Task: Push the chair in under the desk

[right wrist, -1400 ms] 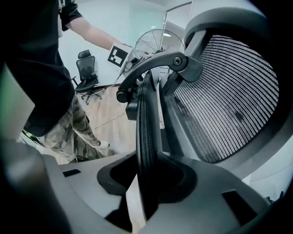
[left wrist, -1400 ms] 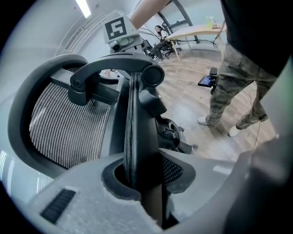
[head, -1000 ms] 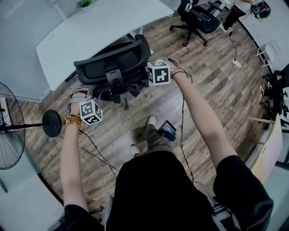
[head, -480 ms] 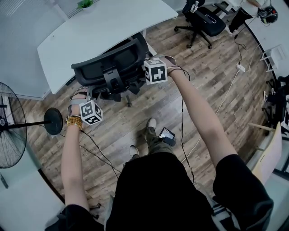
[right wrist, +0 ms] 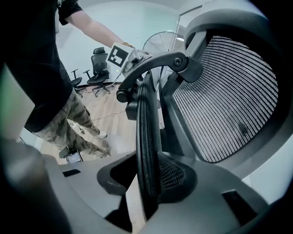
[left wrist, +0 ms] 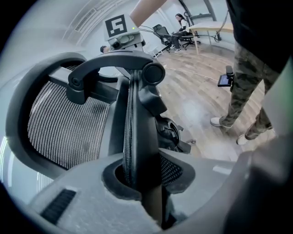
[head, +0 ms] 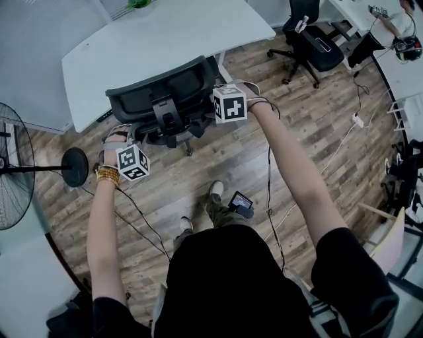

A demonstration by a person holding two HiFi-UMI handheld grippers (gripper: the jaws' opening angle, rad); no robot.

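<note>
1. Head view: the chair (head: 165, 99) is at the desk's (head: 165, 39) near edge. Its seat side points in toward the desk and the back of its backrest (head: 155, 89) faces the person.
2. Backrest long axis runs about parallel to the desk's near edge. Its top overlaps that edge. The seat itself is hidden, so I cannot tell how far under the desk it is.
3. Chair base and one caster show just out from the desk, below the backrest.
4. Left gripper (left wrist: 144, 178): jaws narrowly apart and closed on the backrest rim, which runs up between the pads. It is on the end of the backrest further from the desk.
5. Right gripper (right wrist: 146, 183): jaws set wider and also clamped on the rim, on the opposite end of the backrest, close to the desk edge.
6. Counts, head view: two grippers, one desk, and two chairs, the second chair (head: 316, 46) well off the desk's right end.
7. One fan (head: 13, 175) stands off the desk's left end, on the wood floor (head: 218, 155).
8. One plant (head: 139, 3) sits at the desk's far edge, and its pot is cut off.
</note>
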